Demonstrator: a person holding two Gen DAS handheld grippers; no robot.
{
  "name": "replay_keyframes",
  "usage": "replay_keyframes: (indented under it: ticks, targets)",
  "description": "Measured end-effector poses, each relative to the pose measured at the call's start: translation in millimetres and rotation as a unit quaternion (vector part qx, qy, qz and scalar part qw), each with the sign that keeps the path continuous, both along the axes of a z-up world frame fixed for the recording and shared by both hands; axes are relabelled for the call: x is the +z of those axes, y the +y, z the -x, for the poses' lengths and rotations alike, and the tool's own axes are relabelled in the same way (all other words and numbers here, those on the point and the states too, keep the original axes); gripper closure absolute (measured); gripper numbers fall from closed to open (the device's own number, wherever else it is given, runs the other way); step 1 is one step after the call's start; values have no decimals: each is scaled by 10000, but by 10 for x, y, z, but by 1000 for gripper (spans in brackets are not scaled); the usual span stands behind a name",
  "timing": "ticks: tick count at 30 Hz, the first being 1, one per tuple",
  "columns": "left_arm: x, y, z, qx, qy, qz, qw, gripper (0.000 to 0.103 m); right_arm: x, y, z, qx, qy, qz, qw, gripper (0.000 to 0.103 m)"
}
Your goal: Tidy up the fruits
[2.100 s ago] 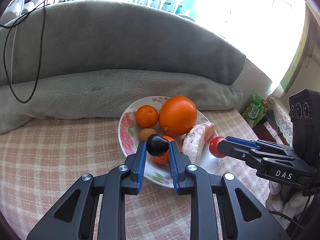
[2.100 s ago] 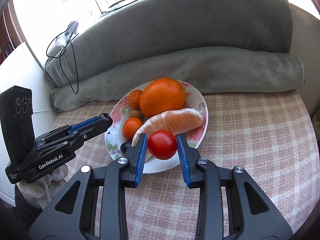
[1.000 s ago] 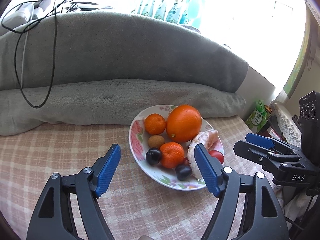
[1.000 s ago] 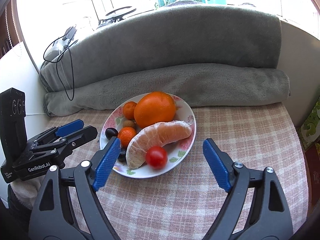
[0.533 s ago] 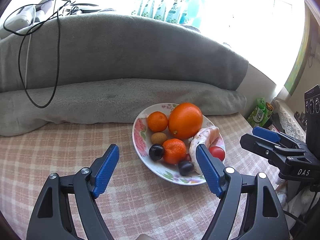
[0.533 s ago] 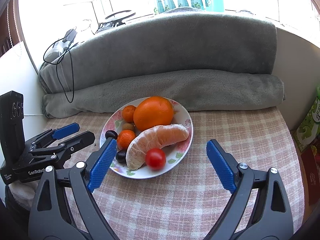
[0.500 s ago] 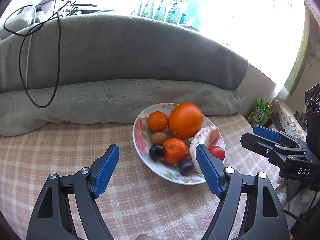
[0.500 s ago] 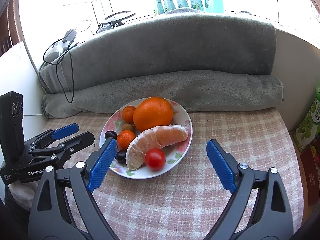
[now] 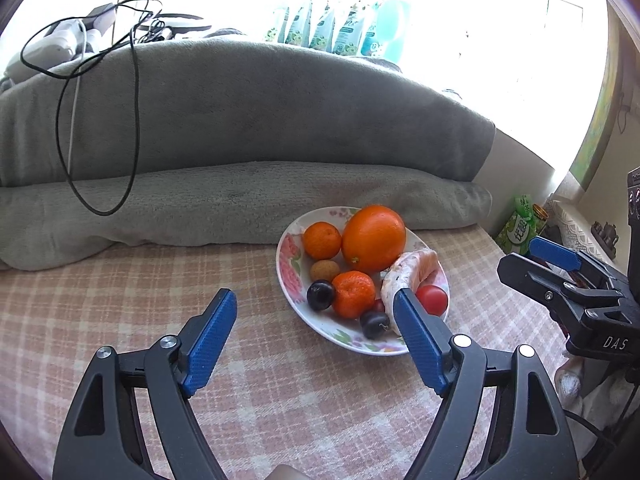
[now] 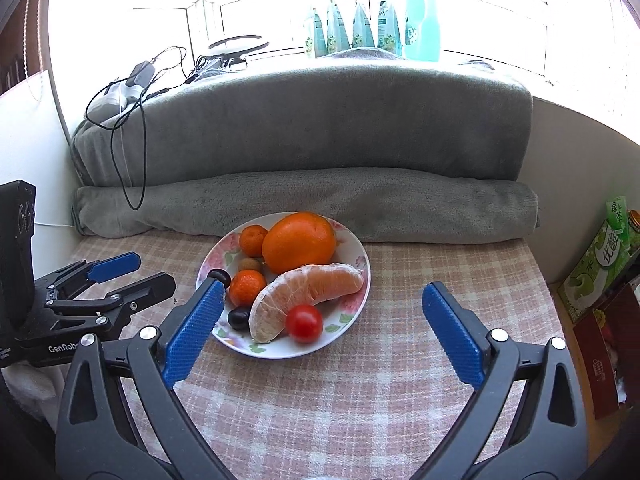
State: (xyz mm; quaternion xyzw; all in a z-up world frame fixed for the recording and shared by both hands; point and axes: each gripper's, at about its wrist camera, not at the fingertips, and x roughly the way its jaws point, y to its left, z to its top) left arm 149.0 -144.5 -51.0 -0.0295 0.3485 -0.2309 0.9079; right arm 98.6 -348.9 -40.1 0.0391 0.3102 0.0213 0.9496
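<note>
Fruit all on plate (image 10: 362, 258), which sits on checked surface (image 10: 360, 380) before grey cushion (image 10: 304, 196): orange (image 10: 299, 242), 2 mandarins, peeled segment (image 10: 306, 292), tomato (image 10: 304, 323), 2 dark plums, 1 small brown fruit. Left hand-held gripper (image 9: 314, 334): jaws wide, nothing between them, near plate's front edge. Right hand-held gripper (image 10: 322, 320): jaws have just been opening, now at full spread, empty, short of the plate. Step looks like release and back-off, sorting near done. Next move, if any: find loose fruit; none visible off plate.
</note>
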Motion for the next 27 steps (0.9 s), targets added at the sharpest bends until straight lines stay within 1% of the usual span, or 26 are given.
replay_keyframes:
  ticks: [7, 13, 15, 18, 22, 27]
  targets:
    - [100, 56, 181, 79, -188, -129, 9997, 22, 80, 55, 106, -47, -154, 85, 9998, 1]
    - [205, 142, 379, 218, -320, -143, 9992, 22, 147, 142, 224, -97, -338, 206, 9992, 0]
    - [233, 172, 439, 280, -367, -173, 9988, 17, 162, 164, 257, -115, -380, 225, 9990, 0]
    - [281, 228, 530, 419, -464, -212, 9978, 17, 176, 187, 306, -150, -421, 264, 9987, 0]
    - [324, 264, 629, 602, -591, -381, 9957, 17, 183, 185, 369, -196, -461, 197, 9986, 0]
    - [315, 268, 691, 647, -618, -468, 9949, 15, 161, 153, 404, -244, -447, 90, 9987, 0]
